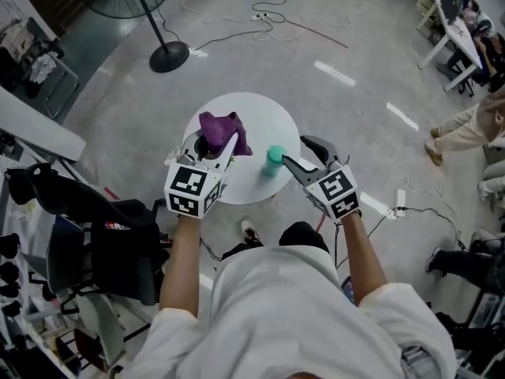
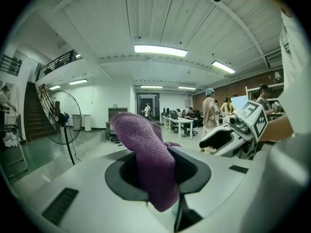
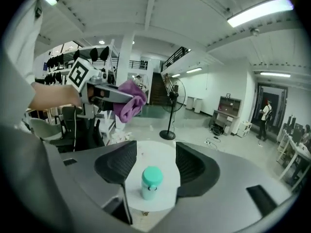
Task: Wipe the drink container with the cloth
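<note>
A small mint-green drink bottle [image 1: 273,160] stands upright on the round white table [image 1: 251,109], near its right front edge. A purple cloth [image 1: 222,130] hangs bunched from my left gripper [image 1: 211,145], which is shut on it above the table's left part. In the left gripper view the cloth [image 2: 148,164] fills the gap between the jaws. My right gripper [image 1: 294,150] hovers just right of the bottle with its jaws apart. In the right gripper view the bottle [image 3: 151,182] stands on the table below and between the open jaws, touching neither.
A black floor fan [image 1: 154,22] stands beyond the table. A dark office chair [image 1: 102,243] sits at my left. Cables [image 1: 268,18] trail over the grey floor. A power strip [image 1: 400,200] lies at the right, with seated people [image 1: 473,129] and desks farther right.
</note>
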A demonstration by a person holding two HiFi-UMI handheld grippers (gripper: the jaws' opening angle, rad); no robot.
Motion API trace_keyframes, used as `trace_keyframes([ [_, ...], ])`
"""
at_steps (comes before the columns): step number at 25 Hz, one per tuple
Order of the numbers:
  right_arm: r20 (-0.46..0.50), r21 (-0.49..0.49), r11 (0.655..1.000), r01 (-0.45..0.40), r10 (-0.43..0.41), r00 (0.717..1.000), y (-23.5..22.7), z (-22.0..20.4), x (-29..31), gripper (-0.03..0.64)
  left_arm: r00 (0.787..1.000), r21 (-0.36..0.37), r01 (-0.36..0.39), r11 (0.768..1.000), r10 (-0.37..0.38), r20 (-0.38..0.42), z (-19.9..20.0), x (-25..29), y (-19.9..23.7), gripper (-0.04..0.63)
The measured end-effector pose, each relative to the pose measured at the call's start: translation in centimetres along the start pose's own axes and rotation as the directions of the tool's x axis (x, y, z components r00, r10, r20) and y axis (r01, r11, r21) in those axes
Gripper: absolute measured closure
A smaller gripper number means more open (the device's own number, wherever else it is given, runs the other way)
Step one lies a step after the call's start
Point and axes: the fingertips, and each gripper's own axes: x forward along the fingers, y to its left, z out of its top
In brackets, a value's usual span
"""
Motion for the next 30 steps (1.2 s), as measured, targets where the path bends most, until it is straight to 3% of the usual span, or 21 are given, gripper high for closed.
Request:
trace_keyframes([
  [3, -0.11, -0.013, 0.997, -0.072, 0.07, 0.991, 0.7, -3.2, 2.4, 0.306, 0.995, -0.078, 0.083, 0.993, -0.087, -0.053, -2.0, 2.9, -0.6, 0.466],
  [7, -0.203, -0.023, 0.986, -0.163, 0.155, 0.967, 1.4, -6.8, 5.6, 0.278, 0.971, -0.199, 0.187, 0.962, -0.211, -0.111, -4.9, 6.6, -1.5, 0.466],
  [12, -0.239, -0.028, 0.971, -0.236, 0.222, 0.945, 1.6, -9.6, 8.7, 0.272, 0.922, -0.206, 0.208, 0.956, -0.262, -0.285, -10.9, 11.2, -2.4, 0.466],
  [15, -0.272, -0.017, 0.97, -0.242, 0.229, 0.935, 1.6, -11.2, 10.7, 0.272, 0.885, -0.214, 0.256, 0.943, -0.318, -0.341, -13.9, 13.3, -3.3, 0.466],
  [19, -0.308, -0.032, 0.977, -0.212, 0.193, 0.932, 1.1, -13.0, 12.0, 0.322, 0.838, -0.198, 0.317, 0.928, -0.372, -0.399, -17.0, 15.3, -4.2, 0.466],
  [24, -0.293, -0.005, 0.982, -0.187, 0.178, 0.939, 0.6, -13.2, 12.2, 0.324, 0.809, -0.275, 0.346, 0.897, -0.434, -0.396, -19.6, 17.5, -4.7, 0.468],
  [30, -0.306, 0.001, 0.984, -0.176, 0.168, 0.937, 0.6, -13.2, 12.0, 0.322, 0.778, -0.304, 0.345, 0.888, -0.452, -0.436, -24.2, 19.7, -5.3, 0.469],
])
